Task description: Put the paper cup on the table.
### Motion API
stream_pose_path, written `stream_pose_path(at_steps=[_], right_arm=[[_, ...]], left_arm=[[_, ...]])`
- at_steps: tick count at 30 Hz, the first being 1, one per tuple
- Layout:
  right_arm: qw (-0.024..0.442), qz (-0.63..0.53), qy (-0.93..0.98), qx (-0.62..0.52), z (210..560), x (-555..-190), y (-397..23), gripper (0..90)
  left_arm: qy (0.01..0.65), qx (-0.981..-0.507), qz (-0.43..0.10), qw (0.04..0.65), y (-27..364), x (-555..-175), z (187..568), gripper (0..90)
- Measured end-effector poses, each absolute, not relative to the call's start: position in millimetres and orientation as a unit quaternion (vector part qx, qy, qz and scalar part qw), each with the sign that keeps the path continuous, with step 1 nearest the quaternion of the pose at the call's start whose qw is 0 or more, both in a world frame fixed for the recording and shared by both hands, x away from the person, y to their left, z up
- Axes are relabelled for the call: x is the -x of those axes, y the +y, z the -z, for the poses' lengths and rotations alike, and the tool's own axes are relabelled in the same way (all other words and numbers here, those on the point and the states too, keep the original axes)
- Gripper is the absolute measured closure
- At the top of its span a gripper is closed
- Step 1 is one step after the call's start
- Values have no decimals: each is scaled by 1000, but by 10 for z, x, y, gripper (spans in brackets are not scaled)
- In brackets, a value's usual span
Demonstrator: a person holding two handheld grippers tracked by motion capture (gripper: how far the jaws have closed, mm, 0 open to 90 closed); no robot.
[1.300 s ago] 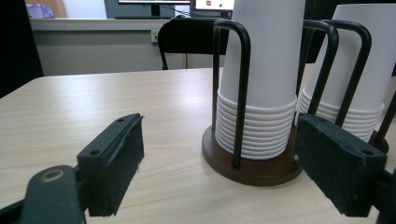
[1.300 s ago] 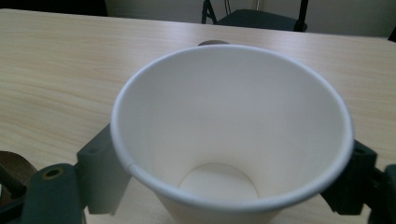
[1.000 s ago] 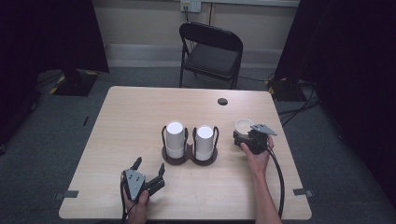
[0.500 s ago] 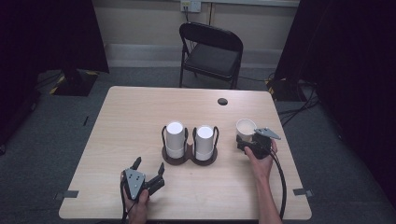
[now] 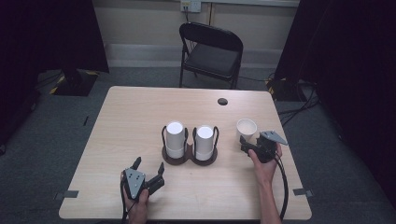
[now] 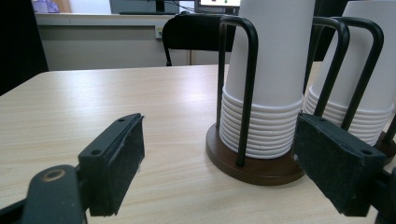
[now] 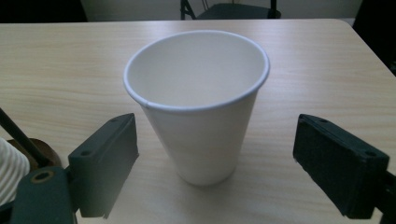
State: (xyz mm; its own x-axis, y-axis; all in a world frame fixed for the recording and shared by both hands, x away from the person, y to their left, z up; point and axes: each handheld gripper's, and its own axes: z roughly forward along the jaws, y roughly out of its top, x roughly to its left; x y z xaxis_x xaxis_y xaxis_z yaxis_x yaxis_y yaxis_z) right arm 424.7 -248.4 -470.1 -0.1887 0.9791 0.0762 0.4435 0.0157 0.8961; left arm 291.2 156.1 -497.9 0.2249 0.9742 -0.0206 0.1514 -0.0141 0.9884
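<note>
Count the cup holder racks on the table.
2, side by side at the table's centre: the left rack and the right rack, each holding an upside-down cup stack. A single loose cup stands apart to their right.

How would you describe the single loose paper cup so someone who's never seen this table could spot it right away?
Start at the light wooden table and find the two dark round holders with upside-down white cup stacks at its middle. Look to their right, just ahead of the right gripper. There stands the lone white paper cup: unlike the stacked ones, it is upright, mouth open, empty, and outside any holder.
</note>
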Motion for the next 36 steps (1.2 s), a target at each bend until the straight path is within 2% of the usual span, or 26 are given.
stream_pose_path(at_steps=[14,18,36], right_arm=[[340,-434,631,-546,4555,-3896,-2390,132],[363,-439,621,-538,4528,-3769,-2329,133],[358,-457,624,-522,4661,-3197,-2105,156]], left_arm=[[482,-591,-400,509,1555,-2922,4976,170],[483,-592,-399,508,1554,-2926,4975,170],[493,-588,-399,502,1552,-2939,4972,173]])
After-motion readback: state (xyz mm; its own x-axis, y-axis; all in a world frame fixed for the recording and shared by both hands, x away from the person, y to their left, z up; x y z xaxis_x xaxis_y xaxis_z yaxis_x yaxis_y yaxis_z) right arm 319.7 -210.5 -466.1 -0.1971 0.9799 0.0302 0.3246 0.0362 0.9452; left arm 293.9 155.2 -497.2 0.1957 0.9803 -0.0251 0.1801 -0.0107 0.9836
